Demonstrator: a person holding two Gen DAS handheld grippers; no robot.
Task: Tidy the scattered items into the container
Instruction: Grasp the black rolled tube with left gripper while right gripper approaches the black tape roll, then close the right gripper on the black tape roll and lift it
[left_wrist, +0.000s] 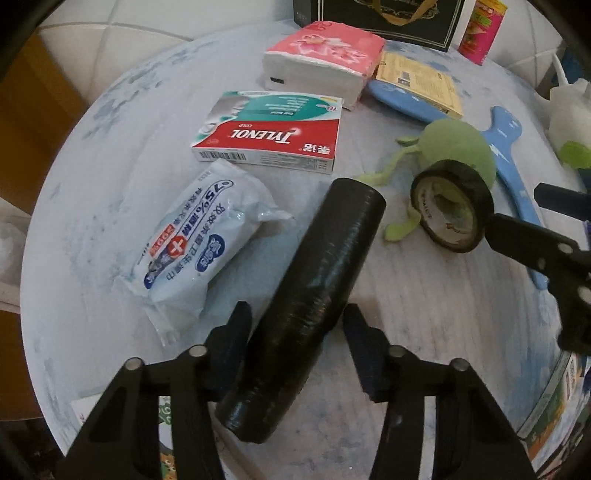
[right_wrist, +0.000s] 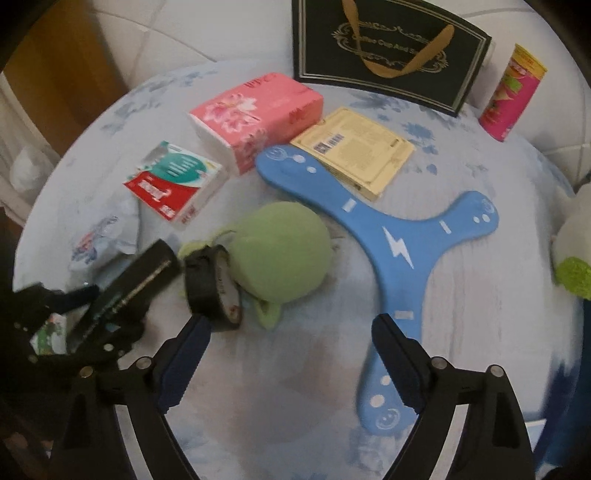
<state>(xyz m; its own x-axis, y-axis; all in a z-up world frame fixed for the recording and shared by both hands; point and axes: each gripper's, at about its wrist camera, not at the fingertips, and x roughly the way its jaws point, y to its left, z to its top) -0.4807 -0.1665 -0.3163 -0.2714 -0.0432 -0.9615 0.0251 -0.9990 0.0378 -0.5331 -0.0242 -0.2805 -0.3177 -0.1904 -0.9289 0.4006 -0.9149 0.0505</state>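
- left wrist view: the left hand-held gripper (left_wrist: 295, 350) points down at the tabletop (left_wrist: 424, 295). a black cylinder (left_wrist: 314, 291) lies slanted between its fingers; the left finger (left_wrist: 231, 350) touches the cylinder's side, while a gap shows at the right finger (left_wrist: 364, 350), so a firm grasp cannot be told.
- just left of the cylinder lies a wet-wipe pack (left_wrist: 199, 243); beyond it a tylenol box (left_wrist: 269, 129), then a pink tissue pack (left_wrist: 325, 55).
- right of the cylinder's far end a black tape roll (left_wrist: 452, 206) stands on edge against a green plush toy (left_wrist: 458, 147). one finger of the right hand-held gripper (left_wrist: 532, 240) reaches the roll's right rim.
- right wrist view: the right hand-held gripper (right_wrist: 291, 354) is released, fingers wide apart over bare tabletop (right_wrist: 295, 406). its left fingertip (right_wrist: 195, 328) sits at the base of the tape roll (right_wrist: 212, 288); its right finger (right_wrist: 399, 362) overlaps an arm of a blue boomerang (right_wrist: 395, 240).
- the plush toy (right_wrist: 280, 247) lies just beyond the roll; a black gift bag (right_wrist: 388, 48) stands at the far edge, with a pink canister (right_wrist: 511, 92) beside it.
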